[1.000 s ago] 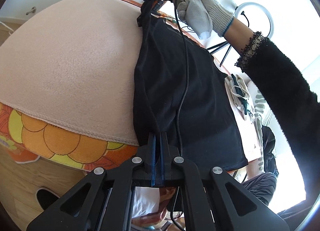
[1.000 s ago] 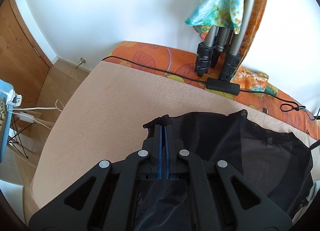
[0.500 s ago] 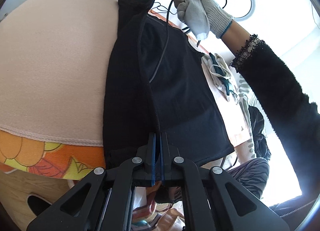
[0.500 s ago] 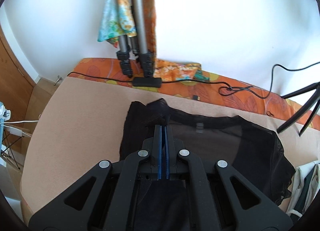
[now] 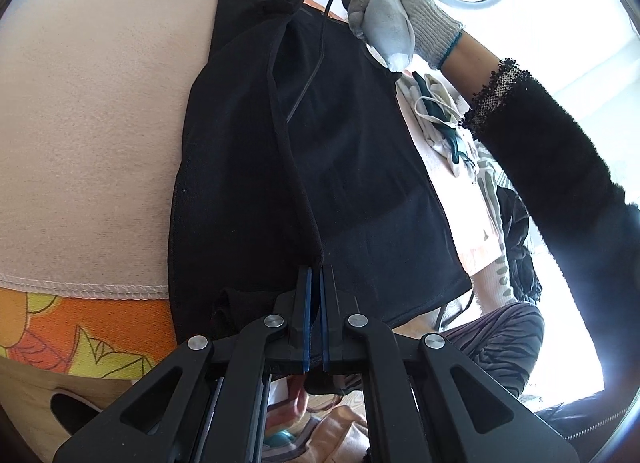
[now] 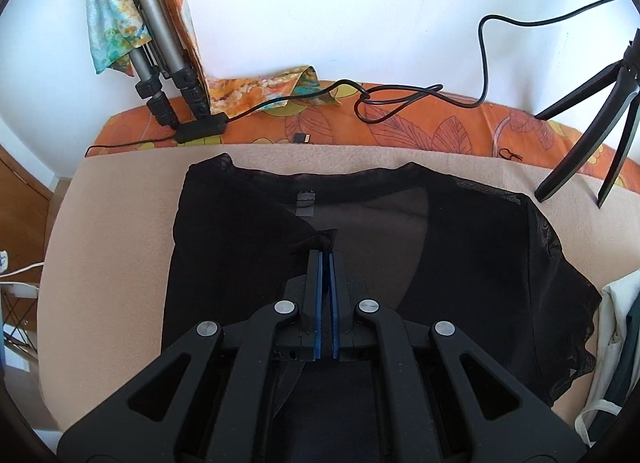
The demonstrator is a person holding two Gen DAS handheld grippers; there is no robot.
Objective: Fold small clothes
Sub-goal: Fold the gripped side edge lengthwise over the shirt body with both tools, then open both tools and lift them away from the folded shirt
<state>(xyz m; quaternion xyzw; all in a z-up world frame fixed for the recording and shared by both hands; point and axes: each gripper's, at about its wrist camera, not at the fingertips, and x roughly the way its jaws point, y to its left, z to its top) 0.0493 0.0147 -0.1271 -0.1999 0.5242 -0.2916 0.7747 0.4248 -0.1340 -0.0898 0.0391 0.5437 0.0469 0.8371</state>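
We have the black sheer garment (image 6: 460,263) spread on the beige blanket (image 6: 112,247), its neckline and grey label toward the far edge near the wall. Its left side panel is already lifted and brought over toward the middle, so a long fold line runs from the hem up to the collar in the left wrist view; the right half lies flat in a single layer, its edge rippling near the pile of pale clothes (image 6: 616,327) at the right.

Our left gripper (image 5: 315,275) has its fingers nearly together, pinching the folded edge at the near hem. Our right gripper (image 6: 326,259) is likewise all but closed, nipping a small bunch of the same edge up by the collar; in the left view the gloved right hand (image 5: 394,19) holds it there above the far end of the garment.

We judge the first lengthwise fold as in progress: the flap is carried over but not yet laid down and let go. Left for us are setting it flat, folding the right side in to match, then folding the length across.

Beyond the blanket lies the orange leaf-print cover (image 6: 420,127), with a black cable (image 6: 400,99), tripod legs (image 6: 168,75) at far left and a dark stand (image 6: 592,131) at far right.
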